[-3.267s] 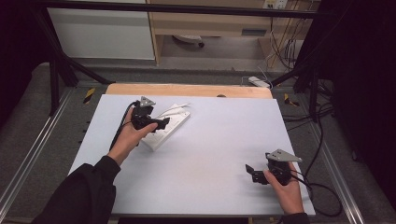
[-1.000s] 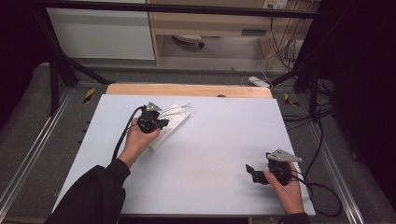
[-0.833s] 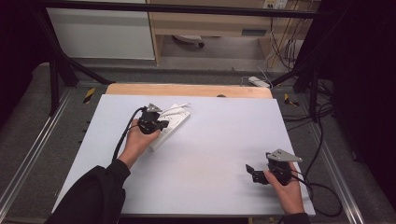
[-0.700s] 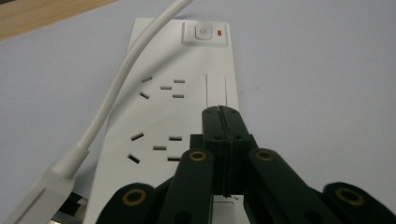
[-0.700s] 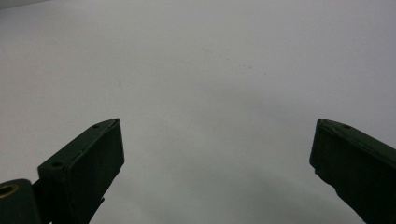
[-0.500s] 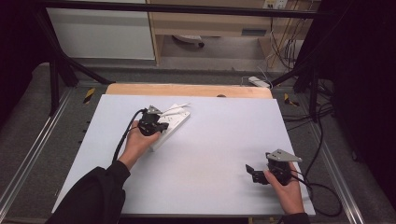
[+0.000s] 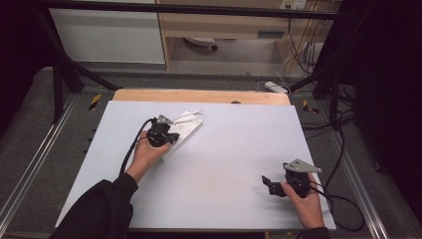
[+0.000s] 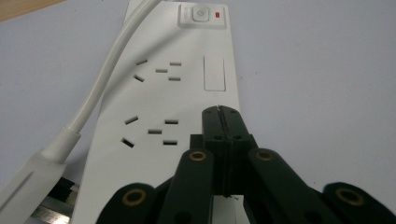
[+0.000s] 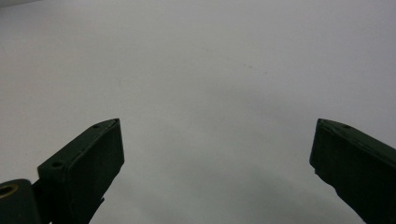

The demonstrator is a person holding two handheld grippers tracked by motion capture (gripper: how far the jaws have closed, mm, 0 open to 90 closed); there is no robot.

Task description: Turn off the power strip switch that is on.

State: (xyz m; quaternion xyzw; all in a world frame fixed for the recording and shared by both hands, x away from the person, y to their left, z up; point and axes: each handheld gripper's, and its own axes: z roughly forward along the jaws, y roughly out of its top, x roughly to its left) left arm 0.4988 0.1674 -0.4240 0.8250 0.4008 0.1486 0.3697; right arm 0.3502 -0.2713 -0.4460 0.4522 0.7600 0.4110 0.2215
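A white power strip [image 7: 188, 129] lies flat at the back left of the white table [image 7: 234, 149]. In the left gripper view the power strip [image 8: 159, 102] shows two socket groups, a power button [image 8: 200, 15] with a red light [image 8: 217, 15] at its far end, and a white cable [image 8: 107, 79] along its left side. My left gripper [image 7: 172, 135] is shut, with its tips [image 8: 220, 112] over the strip's face and nothing between them. Whether they touch the strip, I cannot tell. My right gripper [image 7: 268, 185] rests low at the front right, open [image 9: 215, 140] over bare table.
A wooden board [image 7: 199, 95] runs along the table's far edge. Black cables [image 7: 343, 149] hang off the right side. Metal rails [image 7: 30, 169] flank the table. A white adapter [image 7: 276, 87] lies on the floor behind.
Over about three seconds my left gripper has shifted a little to the right along the power strip; in the last second it is nearly still. My right gripper has not moved.
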